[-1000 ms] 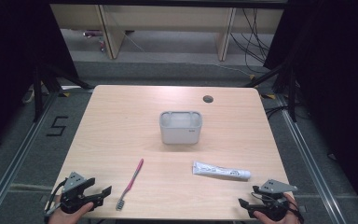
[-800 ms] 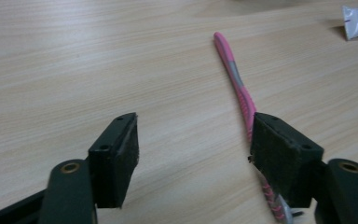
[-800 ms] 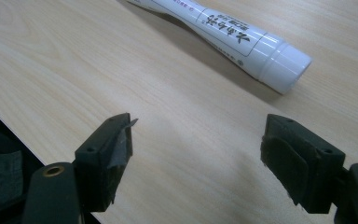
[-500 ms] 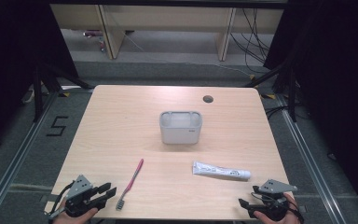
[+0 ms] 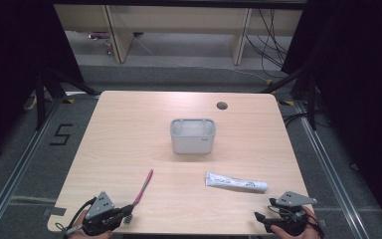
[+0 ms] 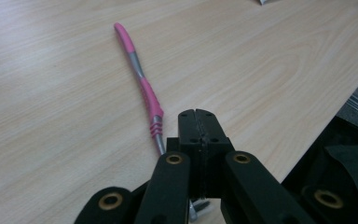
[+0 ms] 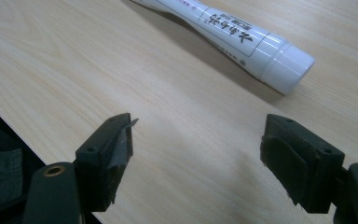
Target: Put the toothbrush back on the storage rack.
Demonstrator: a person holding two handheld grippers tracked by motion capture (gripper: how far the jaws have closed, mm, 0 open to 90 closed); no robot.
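The wooden table (image 5: 129, 129) carries a grey box (image 5: 192, 135) at its centre, likely the place for the smaller items. A toothpaste tube (image 5: 236, 182) lies ahead of the right gripper (image 7: 198, 154), whose jaws stand wide. The left gripper (image 6: 199, 128) has just closed its jaws empty beside the pink toothbrush (image 6: 142, 88), near the table's front edge.

My left hand-held gripper (image 6: 197, 122) has just been closing; its jaws now meet pad to pad with nothing between them. Pink and grey toothbrush (image 6: 142, 88) lies flat on the table (image 6: 270, 60), handle running up and left away from me. Its grey neck passes just beside the left jaw and under the gripper body; the head end is mostly hidden down there. Table edge runs along the right.
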